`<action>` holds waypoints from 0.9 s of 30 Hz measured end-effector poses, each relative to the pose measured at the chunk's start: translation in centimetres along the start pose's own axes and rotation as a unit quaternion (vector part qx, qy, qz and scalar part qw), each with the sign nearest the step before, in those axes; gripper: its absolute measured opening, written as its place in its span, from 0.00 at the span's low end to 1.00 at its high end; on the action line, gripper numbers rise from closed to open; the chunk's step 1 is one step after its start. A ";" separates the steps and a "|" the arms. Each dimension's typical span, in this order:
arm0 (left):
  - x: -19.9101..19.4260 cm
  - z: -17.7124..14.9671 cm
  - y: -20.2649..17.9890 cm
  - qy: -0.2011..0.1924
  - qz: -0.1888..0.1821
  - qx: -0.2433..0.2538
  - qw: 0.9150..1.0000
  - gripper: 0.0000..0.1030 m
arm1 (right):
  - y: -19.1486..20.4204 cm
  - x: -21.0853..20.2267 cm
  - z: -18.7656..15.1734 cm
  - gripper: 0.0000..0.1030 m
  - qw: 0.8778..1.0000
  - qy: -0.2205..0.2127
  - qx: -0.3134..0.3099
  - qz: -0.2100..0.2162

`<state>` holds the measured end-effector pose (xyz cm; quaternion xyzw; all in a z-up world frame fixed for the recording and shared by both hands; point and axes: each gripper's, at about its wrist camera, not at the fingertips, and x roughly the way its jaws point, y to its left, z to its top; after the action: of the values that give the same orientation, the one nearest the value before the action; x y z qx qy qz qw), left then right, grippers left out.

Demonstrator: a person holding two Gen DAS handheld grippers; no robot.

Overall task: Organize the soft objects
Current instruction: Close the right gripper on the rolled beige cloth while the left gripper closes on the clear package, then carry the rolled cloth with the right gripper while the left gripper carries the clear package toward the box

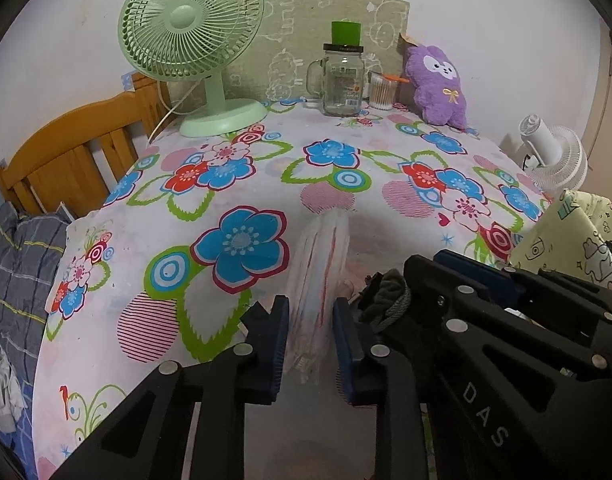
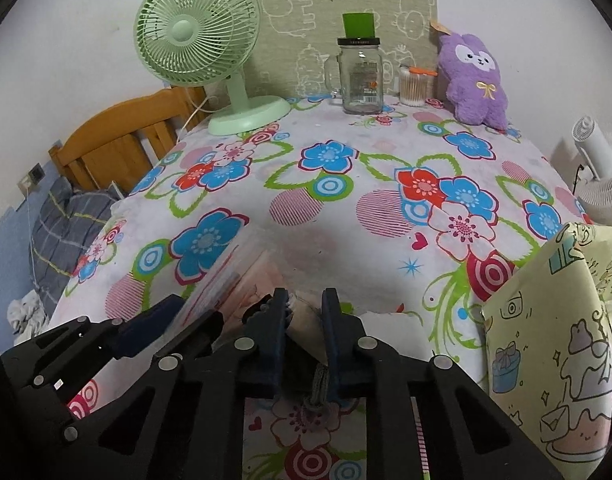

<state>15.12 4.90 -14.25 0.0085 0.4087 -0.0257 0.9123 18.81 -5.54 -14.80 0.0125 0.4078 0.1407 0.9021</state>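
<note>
Floral worktop (image 1: 241, 184) with a thin plastic-wrapped soft pack (image 1: 320, 280) at its near edge. The left gripper (image 1: 310, 336) pinches the pack's side; the right gripper (image 2: 303, 336) clamps a pale soft item (image 2: 306, 330) with a grey cord (image 2: 318, 390). Risk: the slick wrap may slide from the fingers, or opposing pulls may tear it.

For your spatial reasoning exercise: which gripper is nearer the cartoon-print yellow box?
Right. The right gripper sits just beside the yellow box; the left gripper is farther over, with the right gripper between.
</note>
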 end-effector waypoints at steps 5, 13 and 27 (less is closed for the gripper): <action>-0.9 0.1 -0.3 -0.008 0.001 0.001 1.000 0.19 | 0.0 -0.9 0.0 0.15 1.000 -0.006 0.001 0.004; -2.4 0.3 -0.7 -0.021 0.004 0.002 1.000 0.14 | 0.0 -2.6 0.2 0.10 1.000 -0.019 -0.001 0.008; -5.1 0.6 -1.2 -0.048 0.013 0.002 0.999 0.11 | 0.4 -5.4 0.6 0.08 0.999 -0.043 -0.008 0.014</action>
<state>12.12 3.87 -10.08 0.0146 0.3645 -0.0155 0.9310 15.76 -6.56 -10.45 0.0172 0.3673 0.1560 0.9168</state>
